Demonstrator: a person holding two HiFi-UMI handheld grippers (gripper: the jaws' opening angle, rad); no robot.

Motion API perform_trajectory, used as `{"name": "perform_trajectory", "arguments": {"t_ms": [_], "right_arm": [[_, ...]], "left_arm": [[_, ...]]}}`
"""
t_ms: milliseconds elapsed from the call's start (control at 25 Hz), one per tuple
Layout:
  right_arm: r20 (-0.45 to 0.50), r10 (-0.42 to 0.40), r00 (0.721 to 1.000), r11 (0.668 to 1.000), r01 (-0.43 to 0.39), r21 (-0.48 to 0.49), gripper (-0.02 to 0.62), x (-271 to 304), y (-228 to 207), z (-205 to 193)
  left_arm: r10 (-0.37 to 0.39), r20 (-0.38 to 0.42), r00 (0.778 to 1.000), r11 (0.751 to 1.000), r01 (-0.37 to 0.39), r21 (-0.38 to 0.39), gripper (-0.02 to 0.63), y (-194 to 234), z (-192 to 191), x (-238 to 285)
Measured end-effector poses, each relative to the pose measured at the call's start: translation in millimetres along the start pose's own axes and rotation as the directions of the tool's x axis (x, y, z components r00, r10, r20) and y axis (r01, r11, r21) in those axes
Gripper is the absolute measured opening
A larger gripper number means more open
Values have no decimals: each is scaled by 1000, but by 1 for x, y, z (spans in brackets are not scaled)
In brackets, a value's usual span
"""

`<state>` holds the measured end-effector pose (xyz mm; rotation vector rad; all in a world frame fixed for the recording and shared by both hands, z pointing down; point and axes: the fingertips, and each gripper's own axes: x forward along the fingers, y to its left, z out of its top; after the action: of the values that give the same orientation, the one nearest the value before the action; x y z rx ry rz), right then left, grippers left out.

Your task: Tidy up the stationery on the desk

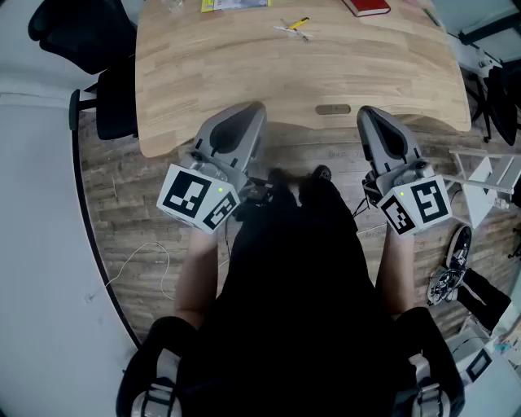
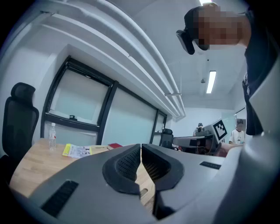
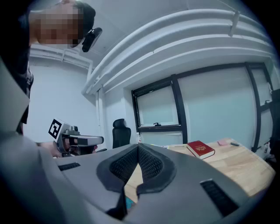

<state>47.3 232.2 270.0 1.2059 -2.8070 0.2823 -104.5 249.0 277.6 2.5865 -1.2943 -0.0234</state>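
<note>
AT THE NEAR EDGE: I hold my left tool (image 1: 254,109) and my right tool (image 1: 368,114) side by side, roughly level, just above the front lip of the wooden table (image 1: 244,73). Each tool's own view shows its ribbed pads pressed together with nothing between them, so both are closed and empty.

The stationery lies well apart from me, along the table's far side. A red book (image 1: 366,6) sits to the right, a yellow leaflet (image 1: 234,4) left of the middle, and between them a small yellow piece (image 1: 296,24) is crossed with a white one, too small to name. The left gripper view also shows a clear bottle (image 2: 52,135) standing near the leaflet. A black office chair (image 1: 106,81) stands off the table's left end.

By my reading, the tidying has not begun and the step in hand is the first reach. To do it well, I should open a tool before it nears anything, not at the last instant. The right tool is the nearer one for the book, which I judge is best taken across its thickness at an edge. The small pieces call for a low approach, pads set across the narrow width. The flat leaflet looks hardest to lift, and sliding it toward an edge may help.
</note>
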Motion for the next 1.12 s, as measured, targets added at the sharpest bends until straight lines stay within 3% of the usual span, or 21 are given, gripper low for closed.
{"name": "perform_trajectory", "arguments": {"t_ms": [440,880,1120], "right_arm": [[32,-27,999,996,24,87,20,-2,-2,-3],[2,-115,993,988,114,101,20,-9,-23,-12],[-23,-105,994,990,106,91,21,3,-44,-18]], "left_arm": [[-17,-21,1000,1000,17,16,40,-9,-4,2],[-63,-47,997,998,64,7,40,-11,-9,17],[-54,-58,997,999,53,-11,40,-2,-13,45]]}}
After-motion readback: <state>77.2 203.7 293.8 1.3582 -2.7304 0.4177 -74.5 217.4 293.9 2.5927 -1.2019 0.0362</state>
